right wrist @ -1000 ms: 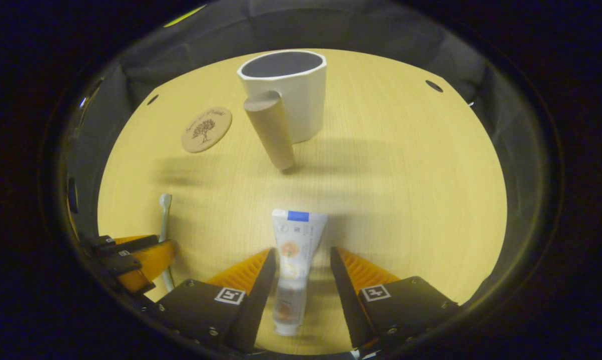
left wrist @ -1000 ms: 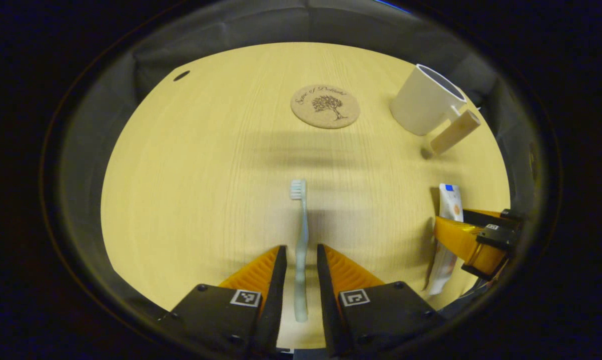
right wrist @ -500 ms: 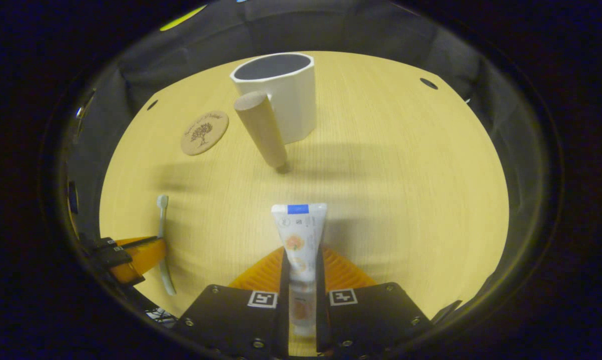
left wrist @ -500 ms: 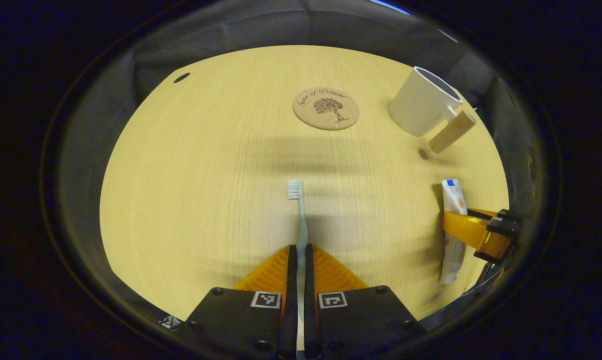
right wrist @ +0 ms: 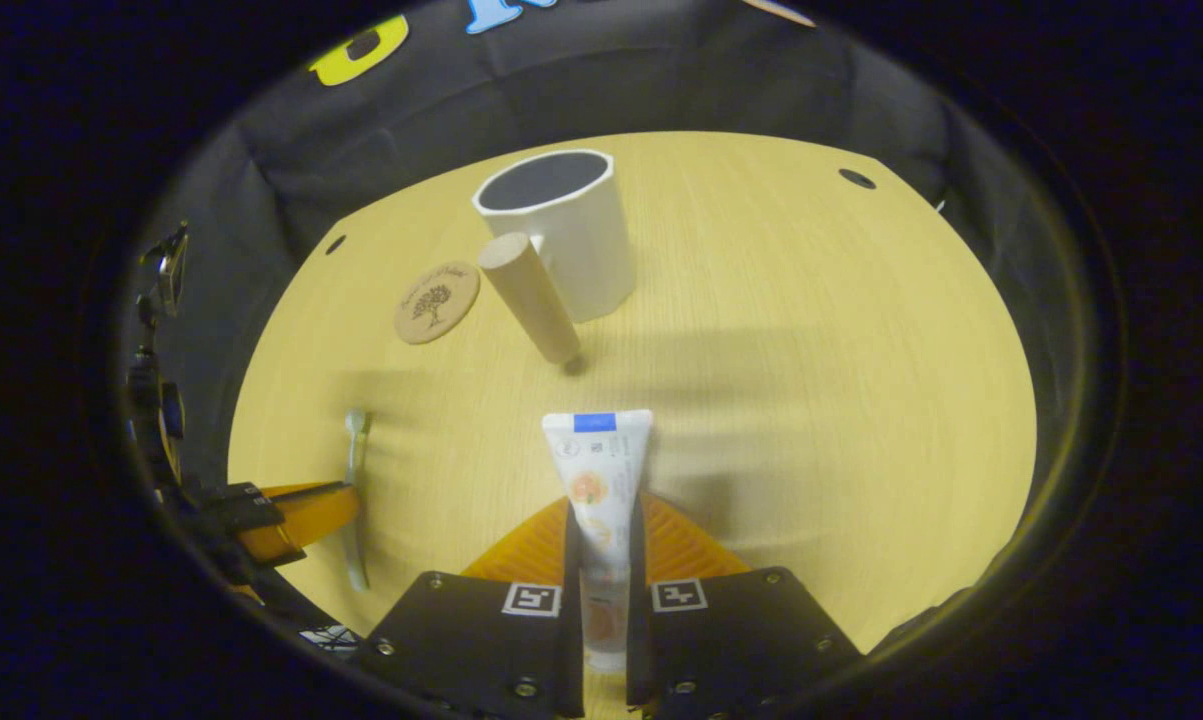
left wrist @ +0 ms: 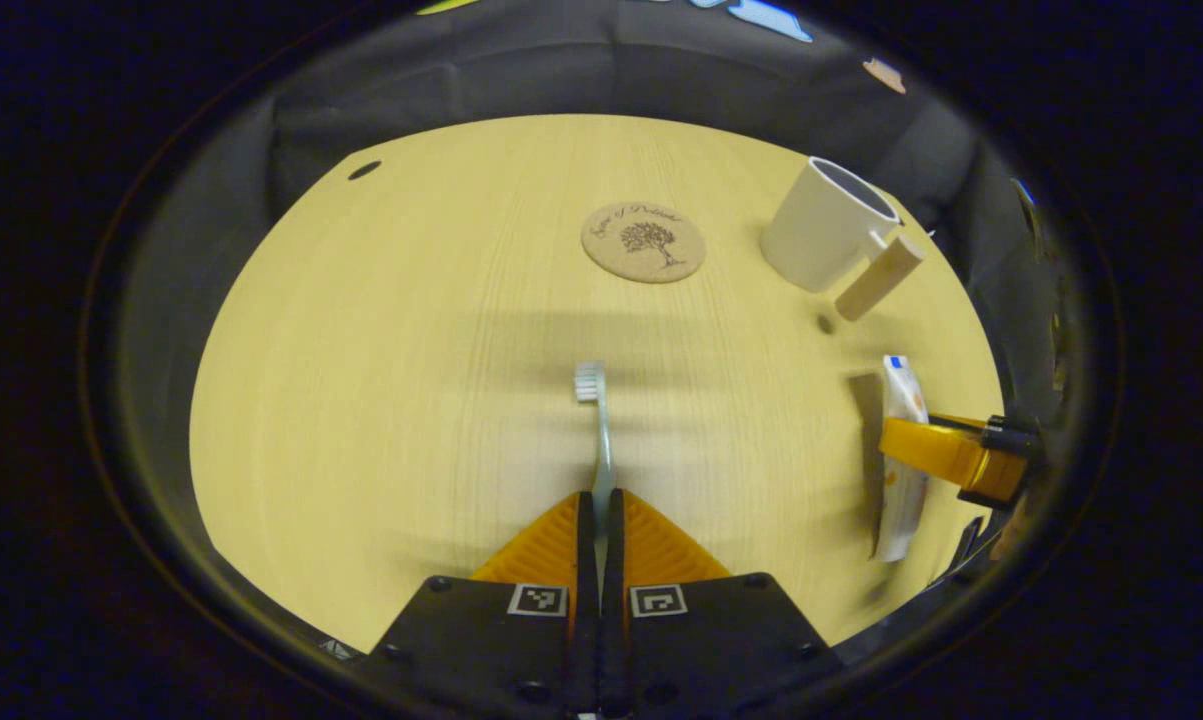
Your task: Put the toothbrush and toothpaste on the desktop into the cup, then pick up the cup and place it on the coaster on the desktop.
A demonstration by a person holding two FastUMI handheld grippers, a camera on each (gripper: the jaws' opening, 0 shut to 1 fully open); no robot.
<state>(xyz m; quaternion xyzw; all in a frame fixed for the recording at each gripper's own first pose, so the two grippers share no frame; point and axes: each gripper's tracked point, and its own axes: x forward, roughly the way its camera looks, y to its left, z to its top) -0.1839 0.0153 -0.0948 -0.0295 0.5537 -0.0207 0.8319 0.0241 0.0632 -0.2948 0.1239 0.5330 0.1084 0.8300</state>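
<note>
- Whereas a second earlier both tools stood apart over their targets, the left tool (left wrist: pixel 598 510) was now clamped on the handle of the toothbrush (left wrist: pixel 595 425), bristle head pointing away toward the middle of the desk (left wrist: pixel 381 380).
- Its fingers had come together until hardly any gap was left around the thin handle.
- The right tool (right wrist: pixel 601 540) had likewise closed and was clamped on the lower half of the toothpaste (right wrist: pixel 598 470), flat crimped end forward.
- Both views had drawn back since half a second ago, with the desk looking farther off; I judged that both items were being lifted clear of it, though contact with the wood could not be ruled out.
- The cup (right wrist: pixel 561 235) stood upright and empty near the far edge, its wooden handle (right wrist: pixel 531 298) slanting toward the right tool.
- The coaster (left wrist: pixel 643 241) lay bare just beside the cup.
- With both grasps made, the next step was likely to carry each item over the cup's mouth.
</note>
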